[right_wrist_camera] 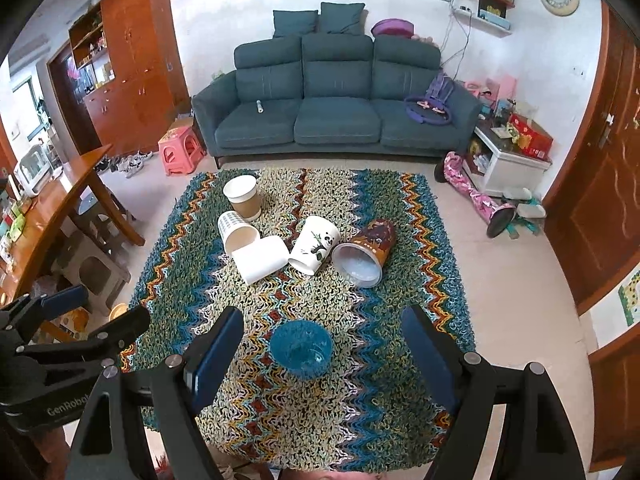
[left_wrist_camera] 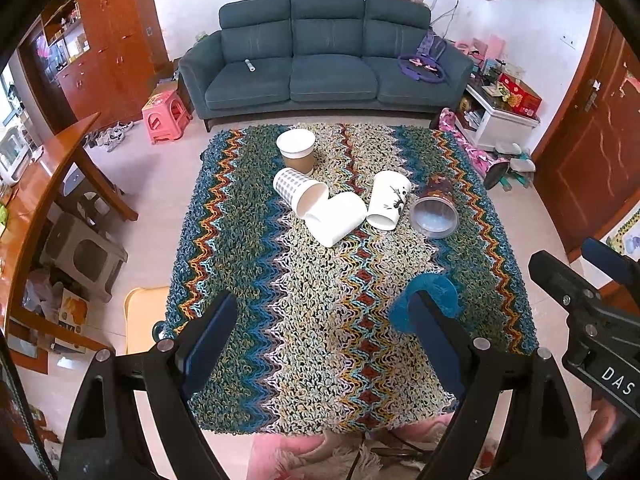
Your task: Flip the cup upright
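Observation:
Several cups lie on a zigzag-patterned rug (left_wrist_camera: 320,320). A brown-sleeved paper cup (left_wrist_camera: 297,151) stands upright at the far side. A checked cup (left_wrist_camera: 298,195), a plain white cup (left_wrist_camera: 335,218), a panda cup (left_wrist_camera: 389,199) and a dark red cup (left_wrist_camera: 435,210) lie on their sides. A blue glass cup (right_wrist_camera: 301,348) stands upright, mouth up, near me, between my right gripper's fingers. My left gripper (left_wrist_camera: 320,328) is open and empty above the rug. My right gripper (right_wrist_camera: 322,340) is open above the blue cup, not touching it.
A teal sofa (left_wrist_camera: 328,64) stands behind the rug. A pink stool (left_wrist_camera: 166,116) and a wooden table (left_wrist_camera: 48,184) are to the left. A white cabinet (left_wrist_camera: 500,120) with clutter is to the right. Bare floor surrounds the rug.

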The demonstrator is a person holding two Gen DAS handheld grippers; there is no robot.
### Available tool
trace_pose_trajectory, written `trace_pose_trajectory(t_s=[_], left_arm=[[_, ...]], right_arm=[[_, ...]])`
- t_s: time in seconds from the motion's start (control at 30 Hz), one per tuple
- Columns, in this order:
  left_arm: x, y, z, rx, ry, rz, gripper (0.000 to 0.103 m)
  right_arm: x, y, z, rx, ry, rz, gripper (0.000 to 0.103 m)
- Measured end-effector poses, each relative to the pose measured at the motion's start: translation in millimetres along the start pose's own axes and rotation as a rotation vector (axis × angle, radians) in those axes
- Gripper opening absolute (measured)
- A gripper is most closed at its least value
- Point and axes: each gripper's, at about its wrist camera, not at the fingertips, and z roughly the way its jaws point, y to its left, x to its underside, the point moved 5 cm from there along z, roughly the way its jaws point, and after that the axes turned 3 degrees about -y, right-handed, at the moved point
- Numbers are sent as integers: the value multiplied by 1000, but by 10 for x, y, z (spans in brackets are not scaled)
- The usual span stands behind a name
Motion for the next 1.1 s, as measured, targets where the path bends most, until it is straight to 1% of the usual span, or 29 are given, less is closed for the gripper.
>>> trace_pose_trajectory(t_s=[0.67,1.1], left_arm=[[23,-50,-15,16,9,2,89],[25,-71,4,22,7,2,89]], right_arm=[[-7,-8,-70,8,4,6,82],[-25,-46,-102,43,3,12,82]])
